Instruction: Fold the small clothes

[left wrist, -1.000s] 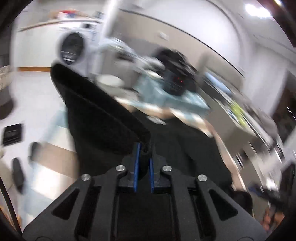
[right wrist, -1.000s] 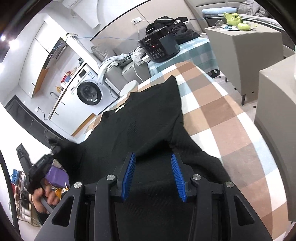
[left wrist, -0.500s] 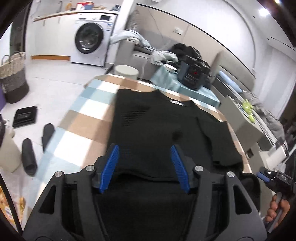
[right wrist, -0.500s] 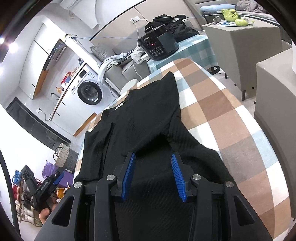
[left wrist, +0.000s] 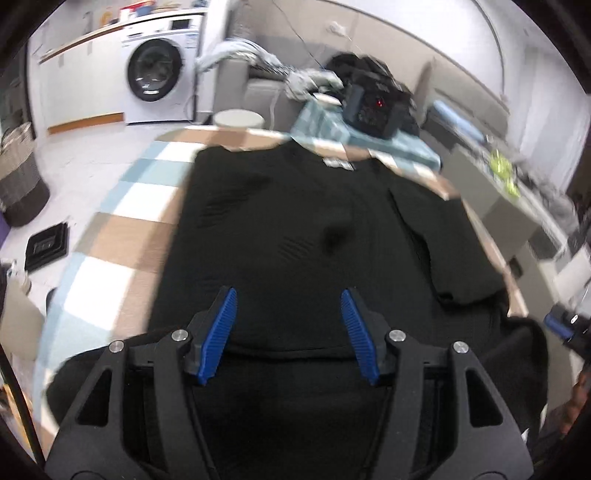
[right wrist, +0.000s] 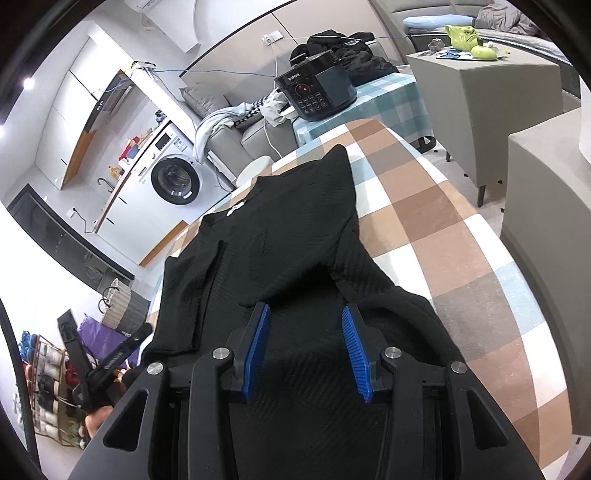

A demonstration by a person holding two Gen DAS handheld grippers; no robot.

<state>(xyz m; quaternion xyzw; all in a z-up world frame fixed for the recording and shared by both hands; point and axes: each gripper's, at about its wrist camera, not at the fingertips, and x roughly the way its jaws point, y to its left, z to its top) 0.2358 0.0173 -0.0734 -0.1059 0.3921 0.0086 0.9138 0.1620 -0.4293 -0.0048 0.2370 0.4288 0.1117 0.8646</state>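
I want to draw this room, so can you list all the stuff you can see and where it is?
Shirt: one, black, flat on the checked cloth.
Checked cloth: one, brown, white and blue, covers the table.
Cooker: one, black, on the far small table.
Washing machine: one, white, by the far wall.
Sofa: one, grey, clothes draped on it.
Basket: one, dark, on the floor.
Green mug: one, on the grey side table.
Left gripper: black, blue pads, open above shirt.
Right gripper: same, open.

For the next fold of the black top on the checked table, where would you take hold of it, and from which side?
I'd grip the black top at its unfolded sleeve, which lies spread on the checked table beside the right hand-held gripper. Come in low from the table's open side; the sleeve's loose flat edge likely lifts easily. The other sleeve is already folded in.
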